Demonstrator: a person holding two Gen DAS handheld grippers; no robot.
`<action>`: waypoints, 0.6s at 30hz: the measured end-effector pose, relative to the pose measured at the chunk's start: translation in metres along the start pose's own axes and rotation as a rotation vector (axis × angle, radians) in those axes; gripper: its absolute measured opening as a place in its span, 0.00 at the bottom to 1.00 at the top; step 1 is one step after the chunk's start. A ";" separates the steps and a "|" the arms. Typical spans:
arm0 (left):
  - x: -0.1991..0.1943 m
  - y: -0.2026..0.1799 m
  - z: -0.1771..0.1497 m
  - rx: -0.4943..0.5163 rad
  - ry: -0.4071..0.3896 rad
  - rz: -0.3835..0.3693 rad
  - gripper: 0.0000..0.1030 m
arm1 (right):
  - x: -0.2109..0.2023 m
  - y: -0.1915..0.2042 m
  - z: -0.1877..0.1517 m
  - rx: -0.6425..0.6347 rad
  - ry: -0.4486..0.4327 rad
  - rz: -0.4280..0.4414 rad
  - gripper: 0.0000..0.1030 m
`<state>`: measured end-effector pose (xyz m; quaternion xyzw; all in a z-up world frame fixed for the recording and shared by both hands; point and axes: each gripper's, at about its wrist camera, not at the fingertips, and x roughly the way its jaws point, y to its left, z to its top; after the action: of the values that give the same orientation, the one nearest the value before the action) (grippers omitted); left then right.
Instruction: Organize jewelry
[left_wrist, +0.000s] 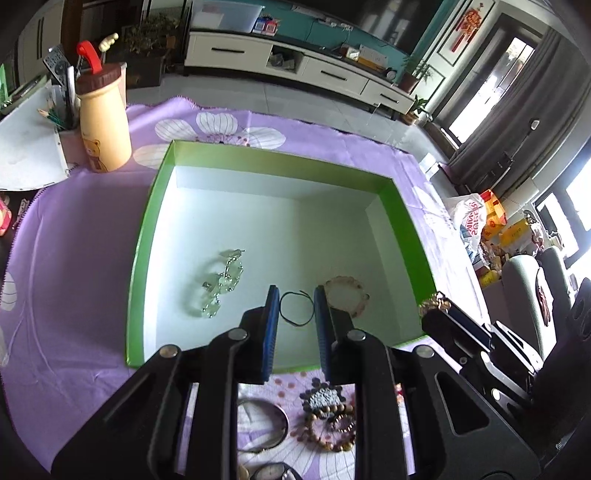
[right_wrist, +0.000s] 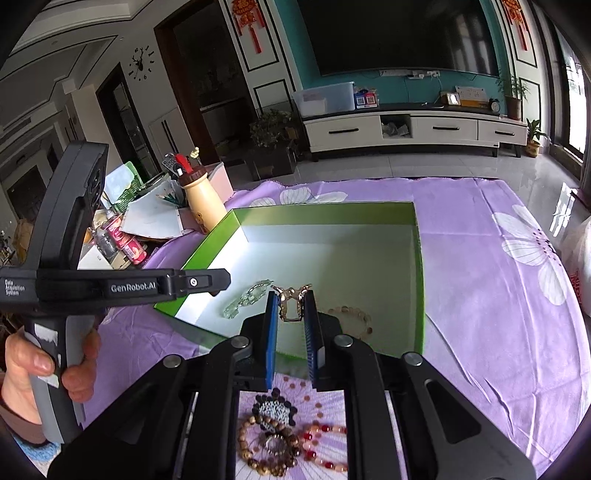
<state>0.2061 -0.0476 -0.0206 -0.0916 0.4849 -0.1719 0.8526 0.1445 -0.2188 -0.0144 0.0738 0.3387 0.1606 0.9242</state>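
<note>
A green box (left_wrist: 149, 229) with a white floor stands on the purple cloth; it also shows in the right wrist view (right_wrist: 419, 280). Inside lie a pale green bracelet (left_wrist: 221, 284) (right_wrist: 245, 299), a thin black cord loop (left_wrist: 296, 308) and a pink bead bracelet (left_wrist: 347, 293) (right_wrist: 351, 317). My left gripper (left_wrist: 295, 299) is open and empty above the black loop. My right gripper (right_wrist: 291, 301) is shut on a gold bracelet (right_wrist: 291, 302) above the box's near edge; it also shows in the left wrist view (left_wrist: 435, 303). Wooden bead bracelets (right_wrist: 266, 450) and a red-orange bead bracelet (right_wrist: 325, 443) lie on the cloth in front of the box.
A cream bottle with a brown lid (left_wrist: 103, 125) and a pen holder (left_wrist: 66, 122) stand at the far left of the cloth. A silver bangle (left_wrist: 264, 424) and a watch (left_wrist: 271, 472) lie near the front edge. Bags and boxes (left_wrist: 487, 221) crowd the right side.
</note>
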 end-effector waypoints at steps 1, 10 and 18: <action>0.006 0.001 0.002 -0.004 0.009 0.009 0.18 | 0.005 0.000 0.001 -0.002 0.008 -0.003 0.13; 0.031 0.002 0.006 -0.008 0.040 0.046 0.18 | 0.038 -0.003 0.001 -0.018 0.073 -0.046 0.13; 0.017 -0.005 0.003 0.028 0.005 0.061 0.49 | 0.029 -0.011 -0.002 0.014 0.061 -0.048 0.32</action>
<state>0.2155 -0.0589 -0.0316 -0.0645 0.4872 -0.1529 0.8574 0.1664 -0.2192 -0.0361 0.0673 0.3693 0.1380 0.9165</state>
